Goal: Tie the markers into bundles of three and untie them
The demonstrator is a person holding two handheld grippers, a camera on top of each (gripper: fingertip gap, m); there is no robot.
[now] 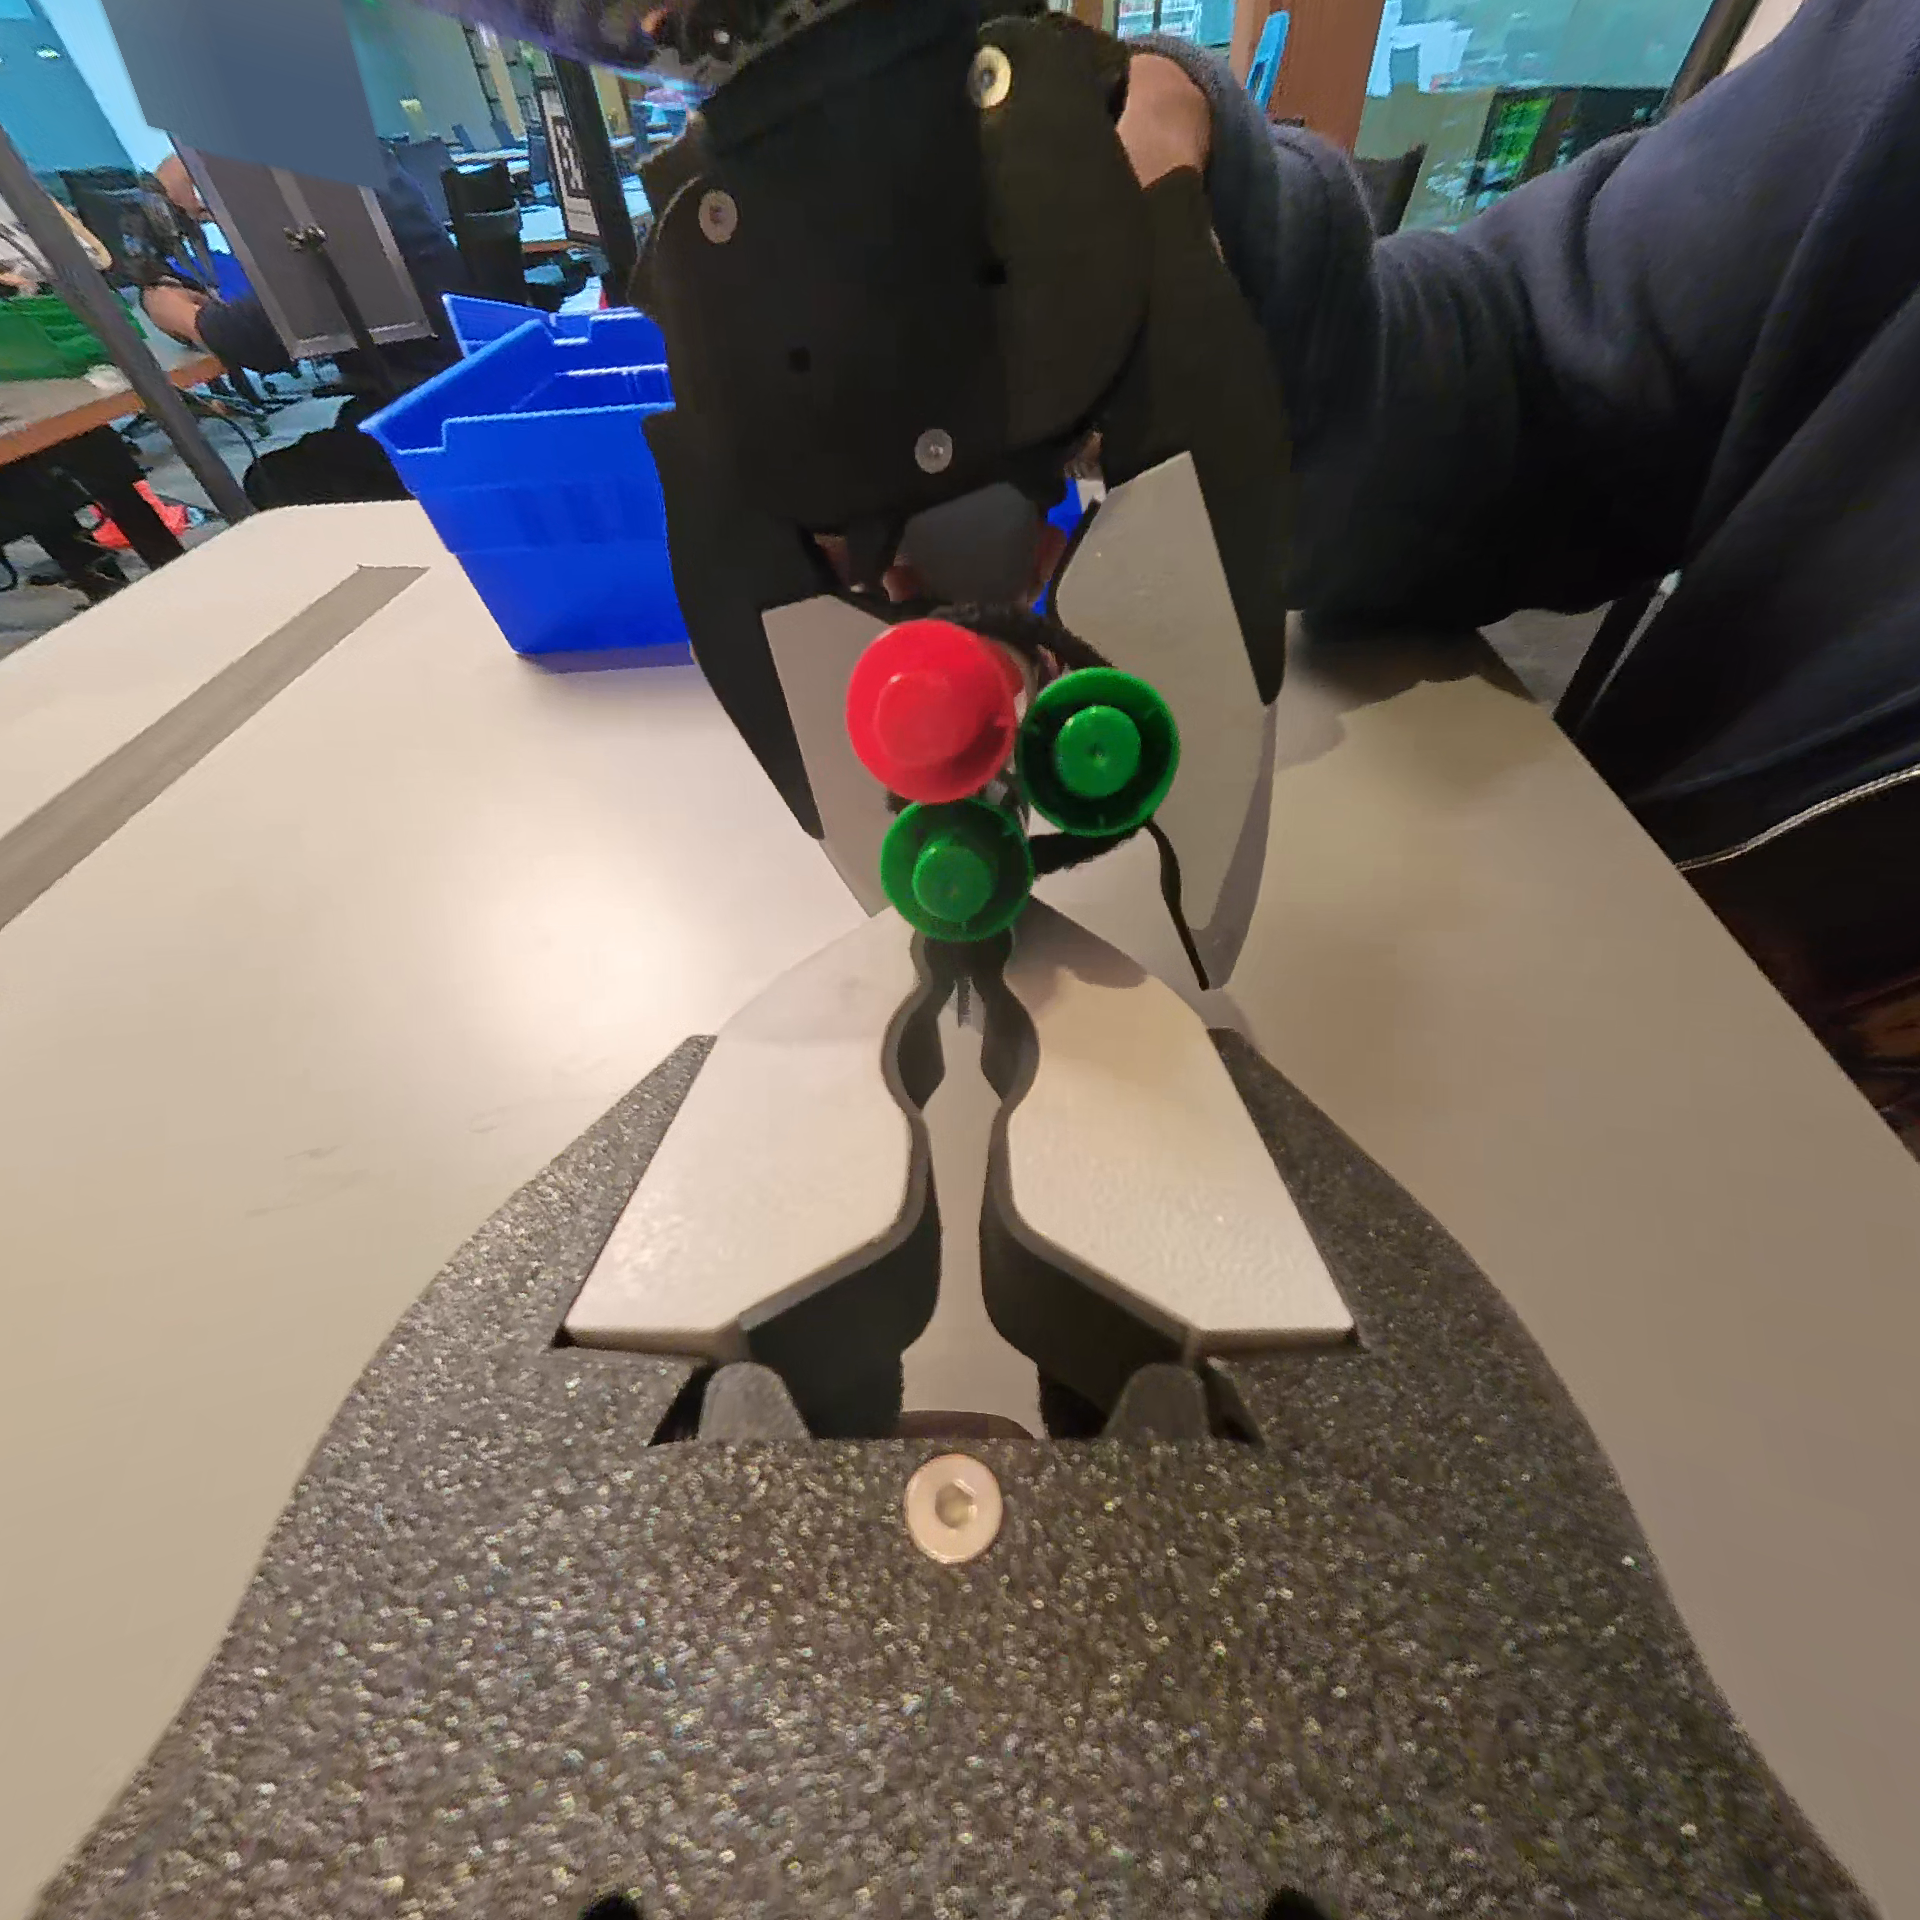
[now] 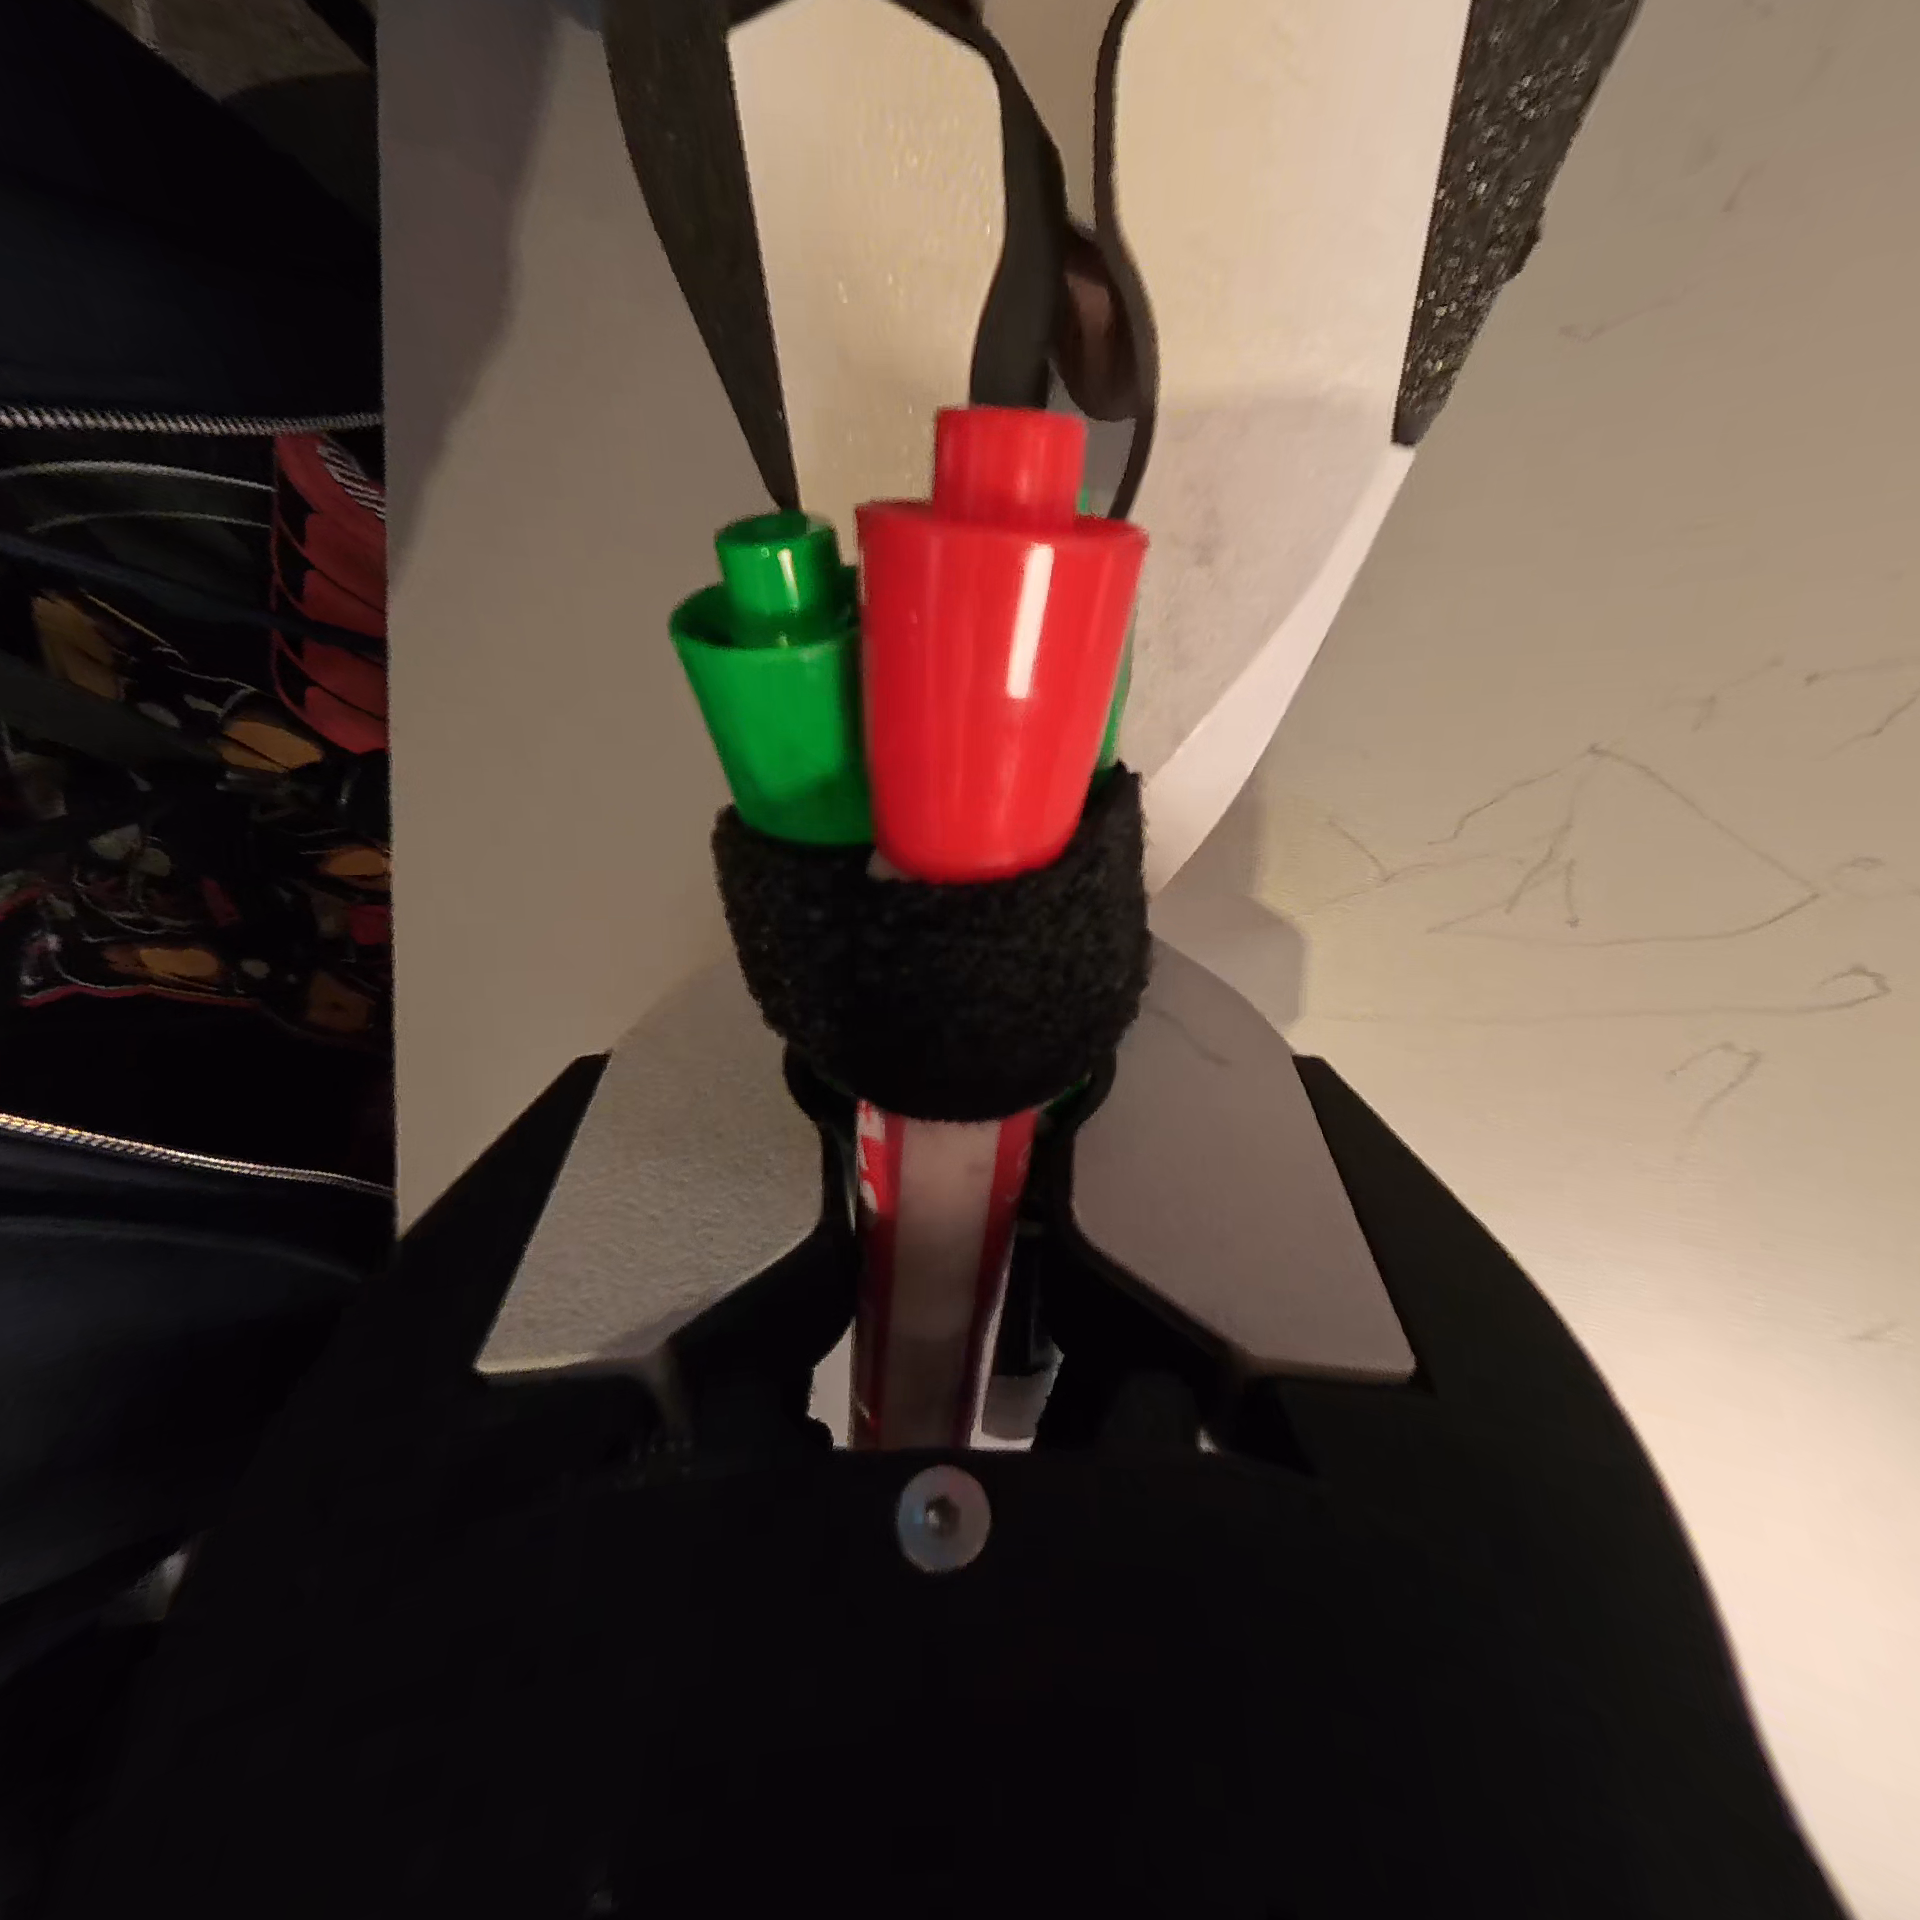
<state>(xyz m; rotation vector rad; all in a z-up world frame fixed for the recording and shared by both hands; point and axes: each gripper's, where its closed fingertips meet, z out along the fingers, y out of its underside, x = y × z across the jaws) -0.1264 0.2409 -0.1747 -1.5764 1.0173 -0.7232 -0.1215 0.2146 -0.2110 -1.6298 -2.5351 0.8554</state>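
Three markers are held as one bundle: a red-capped marker [image 1: 928,710] [image 2: 992,675] and two green-capped markers [image 1: 1096,750] [image 1: 954,871] [image 2: 774,707]. A black hook-and-loop strap [image 2: 935,966] is wound around them just below the caps. My right gripper [image 2: 956,1049] is shut on the bundle's barrels; in the left wrist view it [image 1: 1049,914] faces the camera above the table. My left gripper [image 1: 961,987] is shut on a black end of the strap right below the caps. A thin strap tail [image 1: 1179,914] hangs beside it.
The grey table [image 1: 364,935] carries a strip of grey tape [image 1: 208,696]. A blue bin [image 1: 540,468] stands at the far edge. A person's dark sleeve [image 1: 1558,364] holds the right gripper. Desks and seated people are in the background on the left. The left gripper's tips are roughly 4 cm from the right gripper's.
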